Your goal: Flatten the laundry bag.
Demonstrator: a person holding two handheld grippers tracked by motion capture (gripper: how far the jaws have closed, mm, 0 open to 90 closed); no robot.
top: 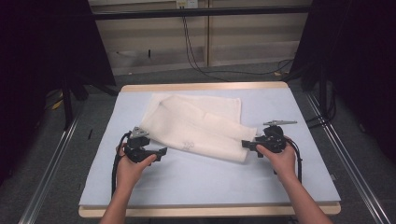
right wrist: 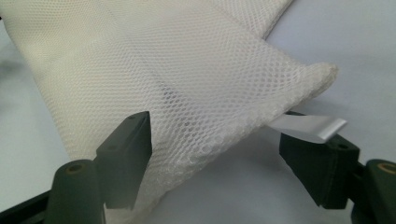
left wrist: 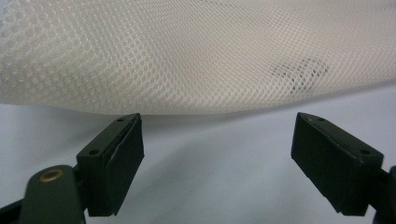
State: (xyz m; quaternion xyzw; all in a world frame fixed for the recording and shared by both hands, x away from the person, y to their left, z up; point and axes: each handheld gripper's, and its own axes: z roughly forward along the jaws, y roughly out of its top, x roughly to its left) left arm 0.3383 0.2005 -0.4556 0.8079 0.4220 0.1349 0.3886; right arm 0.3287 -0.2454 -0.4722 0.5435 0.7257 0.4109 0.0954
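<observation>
White mesh cloth (top: 198,125) lies rumpled on the pale blue table (top: 210,177), with 2 grippers at its near edge.

The cloth spreads from the table's far middle toward the near right, folded over itself, a small dark mark near its front hem. The right gripper (top: 250,145) has its jaws spread with the cloth's corner and a white tag (right wrist: 310,127) lying between them, not pinched. The left gripper (top: 161,152) sits just beside the cloth's near edge, jaws spread wide over bare table.
</observation>
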